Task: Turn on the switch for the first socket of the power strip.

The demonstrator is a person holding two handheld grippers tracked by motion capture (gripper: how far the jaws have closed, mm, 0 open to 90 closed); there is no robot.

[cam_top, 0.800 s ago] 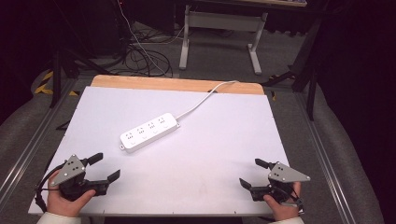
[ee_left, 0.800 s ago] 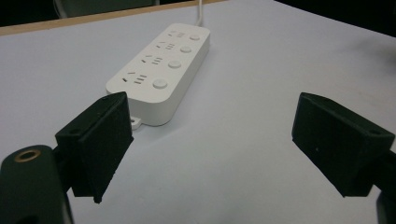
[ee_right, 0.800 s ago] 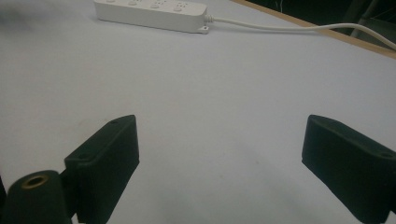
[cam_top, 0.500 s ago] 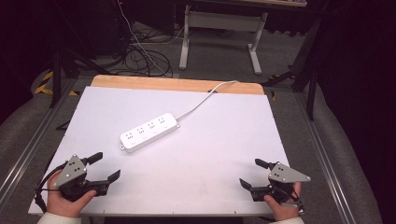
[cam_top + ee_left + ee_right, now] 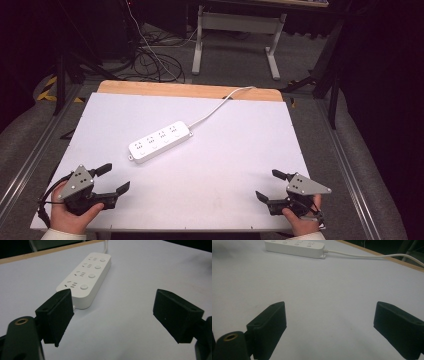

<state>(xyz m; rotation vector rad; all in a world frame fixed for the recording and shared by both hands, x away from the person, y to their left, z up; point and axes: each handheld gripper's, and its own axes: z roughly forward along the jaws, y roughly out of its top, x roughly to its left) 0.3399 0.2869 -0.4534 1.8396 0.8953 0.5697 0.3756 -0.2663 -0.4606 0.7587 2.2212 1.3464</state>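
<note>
The power strip (image 5: 160, 142) lay mid-table, ahead and to the right of the left gripper (image 5: 116, 178), its long axis running away from the wide-open jaws. The right gripper (image 5: 268, 185), also wide open, sat farther off.

The left tongs (image 5: 113, 315) hang with their two black jaws spread wide, nothing between them, over the white counter (image 5: 140, 277). A white power strip (image 5: 86, 277) lies toward eleven o'clock, its near end just beyond the left jaw, its cord (image 5: 107, 243) leaving at twelve o'clock.
</note>
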